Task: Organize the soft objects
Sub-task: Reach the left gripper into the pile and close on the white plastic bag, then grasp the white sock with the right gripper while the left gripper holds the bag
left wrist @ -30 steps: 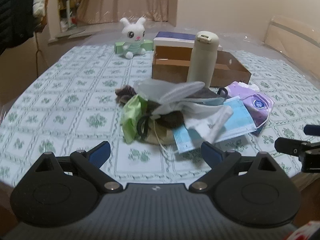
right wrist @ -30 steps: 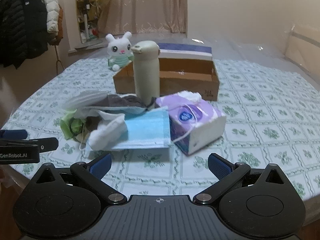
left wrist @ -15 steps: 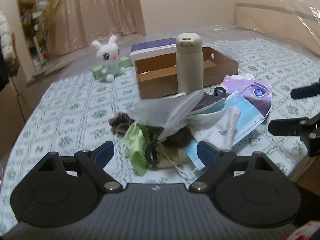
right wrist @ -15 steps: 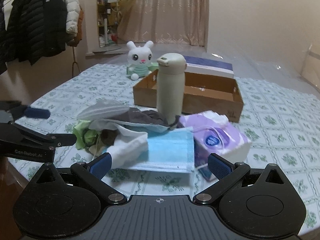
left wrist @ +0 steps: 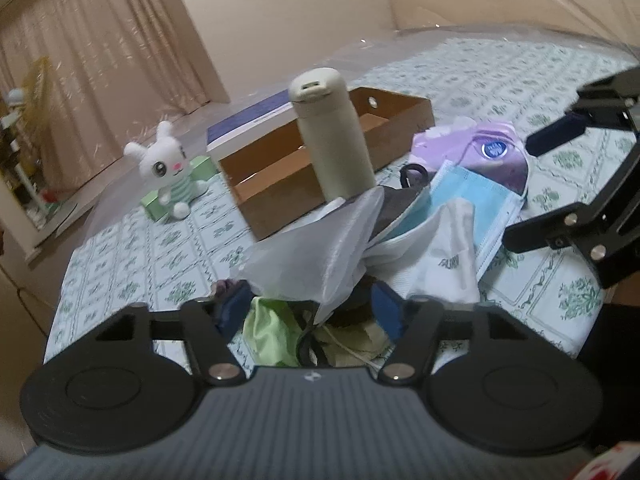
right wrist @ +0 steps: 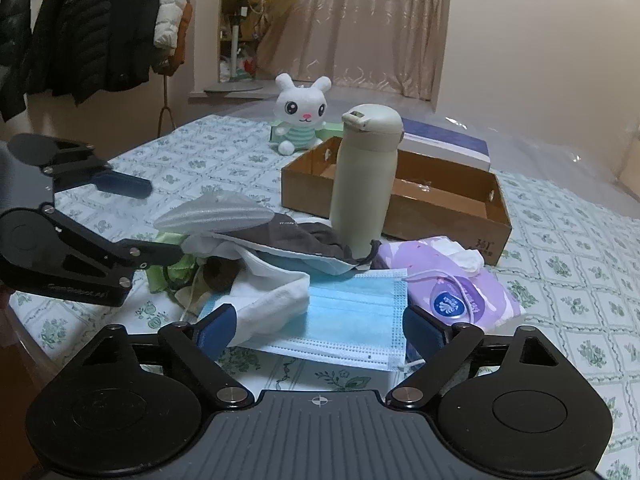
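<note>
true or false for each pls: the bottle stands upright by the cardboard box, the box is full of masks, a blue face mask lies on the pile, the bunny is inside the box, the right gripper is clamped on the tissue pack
1. The bottle stands upright by the cardboard box: true.
2. The box is full of masks: false, what shows of its inside looks empty.
3. A blue face mask lies on the pile: true.
4. The bunny is inside the box: false, it sits on the table behind it.
5. The right gripper is clamped on the tissue pack: false, its jaws are open.
</note>
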`<state>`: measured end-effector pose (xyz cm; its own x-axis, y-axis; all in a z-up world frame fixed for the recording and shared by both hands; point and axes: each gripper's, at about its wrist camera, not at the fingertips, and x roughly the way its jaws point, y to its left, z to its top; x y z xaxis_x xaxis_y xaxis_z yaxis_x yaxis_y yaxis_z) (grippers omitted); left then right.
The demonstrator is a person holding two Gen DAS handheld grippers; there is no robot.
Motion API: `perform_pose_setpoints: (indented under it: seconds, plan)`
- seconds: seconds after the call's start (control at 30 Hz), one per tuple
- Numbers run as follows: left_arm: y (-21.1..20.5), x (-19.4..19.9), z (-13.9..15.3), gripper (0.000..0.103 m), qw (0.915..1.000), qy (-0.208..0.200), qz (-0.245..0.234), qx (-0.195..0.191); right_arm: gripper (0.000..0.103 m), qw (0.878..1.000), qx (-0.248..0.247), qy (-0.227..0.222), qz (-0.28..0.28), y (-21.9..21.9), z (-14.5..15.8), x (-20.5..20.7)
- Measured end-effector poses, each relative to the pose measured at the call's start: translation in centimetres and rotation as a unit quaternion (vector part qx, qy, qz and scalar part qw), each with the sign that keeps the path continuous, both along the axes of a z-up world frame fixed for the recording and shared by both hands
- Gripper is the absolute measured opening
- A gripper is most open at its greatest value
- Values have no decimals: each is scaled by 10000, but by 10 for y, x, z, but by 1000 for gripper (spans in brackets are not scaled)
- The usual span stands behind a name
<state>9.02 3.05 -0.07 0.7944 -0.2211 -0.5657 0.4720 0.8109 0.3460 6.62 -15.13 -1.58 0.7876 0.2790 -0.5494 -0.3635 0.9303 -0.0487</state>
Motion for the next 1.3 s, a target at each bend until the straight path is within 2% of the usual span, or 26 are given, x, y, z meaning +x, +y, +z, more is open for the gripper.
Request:
perform_pose_setpoints:
  seconds: [0.27, 0.37, 0.6, 0.87, 1.07, 1.17, 1.23, 1.3]
  plan:
    - [-8, 10, -5, 39, 9995, -68, -257, 139, 81, 9995, -138, -35, 271, 11, -6, 10]
    - [-10, 14, -6, 30, 9993, -80, -334, 179, 80, 9992, -152, -9, 378, 15, -9, 13]
    - [-7, 23, -4, 6, 9993, -2, -366, -1, 79, 9981, -207, 38, 574, 27, -15, 19]
    - [3, 27, 5, 3, 9989, 29, -125, -452, 77, 9979, -264, 139, 580, 38, -21, 33]
    - [15, 30, 15, 3, 9970, -71, 134, -756, 58, 9974, -396, 332, 497, 46, -29, 46]
    - [22, 32, 20, 3, 9957, -101, 265, -885, 38, 9972, -464, 383, 439, 48, -32, 49]
    - [24, 33, 22, 3, 9952, -103, 312, -924, 17, 9974, -459, 379, 401, 48, -32, 49]
    - [27, 34, 23, 3, 9947, -97, 355, -959, 10, 9976, -484, 322, 386, 47, -30, 48]
